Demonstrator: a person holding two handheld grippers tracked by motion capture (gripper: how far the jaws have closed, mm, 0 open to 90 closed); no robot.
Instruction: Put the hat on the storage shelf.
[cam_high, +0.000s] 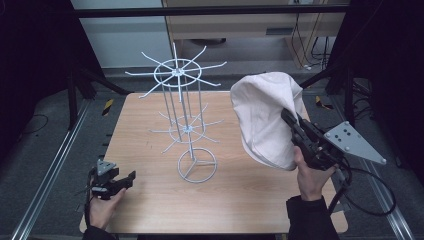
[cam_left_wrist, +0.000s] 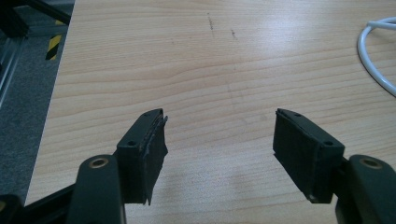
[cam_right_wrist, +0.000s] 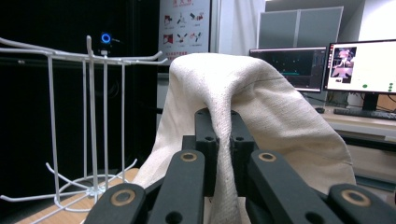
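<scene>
surface: light wood-grain counter (cam_high: 150, 125), rounded corners | on it: white wire display rack (cam_high: 187, 117) with two tiers of radiating hooks, upright on a ring base at mid-counter | marks: faint dark scuffs on the wood in the left gripper view | under it: grey floor (cam_high: 45, 150) with metal rails

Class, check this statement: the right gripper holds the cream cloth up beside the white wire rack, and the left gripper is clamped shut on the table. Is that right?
Not quite. The left gripper is open, jaws wide apart over bare table, as the left gripper view shows. The rest stands: the right gripper pinches the cream cloth beside the white wire rack.
</scene>
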